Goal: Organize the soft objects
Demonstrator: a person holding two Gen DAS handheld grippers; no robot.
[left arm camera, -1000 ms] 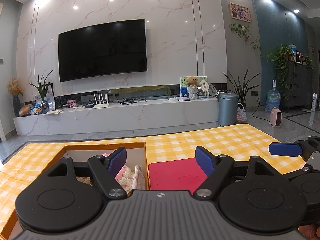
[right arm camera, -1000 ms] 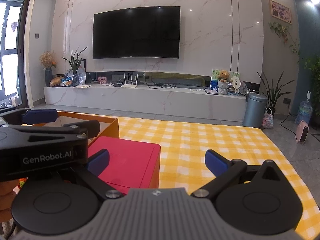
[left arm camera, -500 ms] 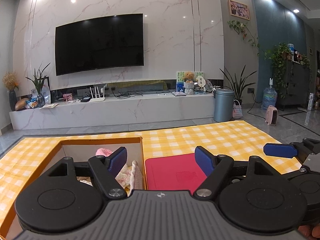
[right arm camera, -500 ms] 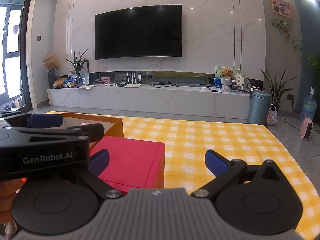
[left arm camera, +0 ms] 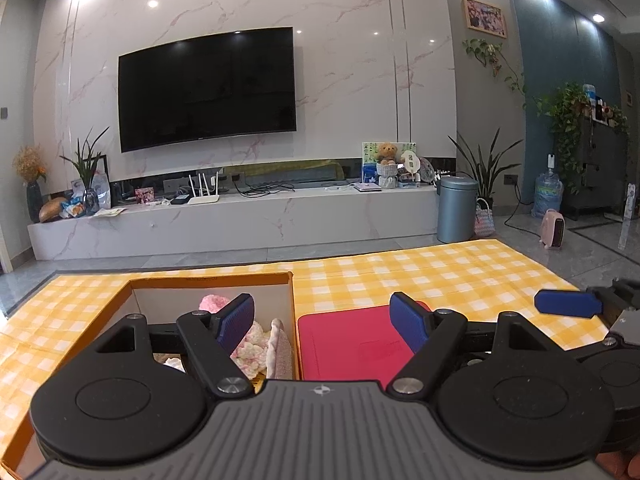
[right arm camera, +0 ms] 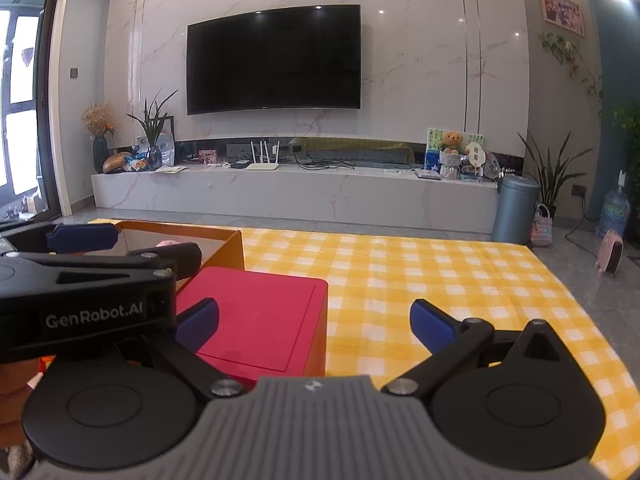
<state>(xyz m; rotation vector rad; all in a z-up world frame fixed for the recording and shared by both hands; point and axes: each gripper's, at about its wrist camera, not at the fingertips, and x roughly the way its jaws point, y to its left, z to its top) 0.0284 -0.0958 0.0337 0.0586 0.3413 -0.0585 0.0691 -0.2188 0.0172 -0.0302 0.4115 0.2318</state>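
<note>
An open orange cardboard box (left arm camera: 208, 279) stands on the yellow checked cloth (left arm camera: 420, 276). Pink and white fluffy soft things (left arm camera: 250, 346) lie inside it. A flat red lid (left arm camera: 344, 344) lies just right of the box. My left gripper (left arm camera: 322, 322) hovers open and empty over the seam between box and lid. In the right wrist view the box (right arm camera: 224, 236) and red lid (right arm camera: 264, 312) sit at the left, and my right gripper (right arm camera: 314, 324) is open and empty above the lid's right edge. The left gripper's body (right arm camera: 88, 288) crosses that view's left side.
The checked cloth (right arm camera: 440, 280) stretches right and forward. Beyond it stand a marble TV bench (left arm camera: 240, 220) with clutter, a wall TV (left arm camera: 206, 90), a grey bin (left arm camera: 456, 208), plants, a water bottle (left arm camera: 548, 196) and a small pink heater (left arm camera: 554, 234).
Both grippers have risen and drawn back slightly, tilting so more of the box's inside shows. Both stay open and empty.
</note>
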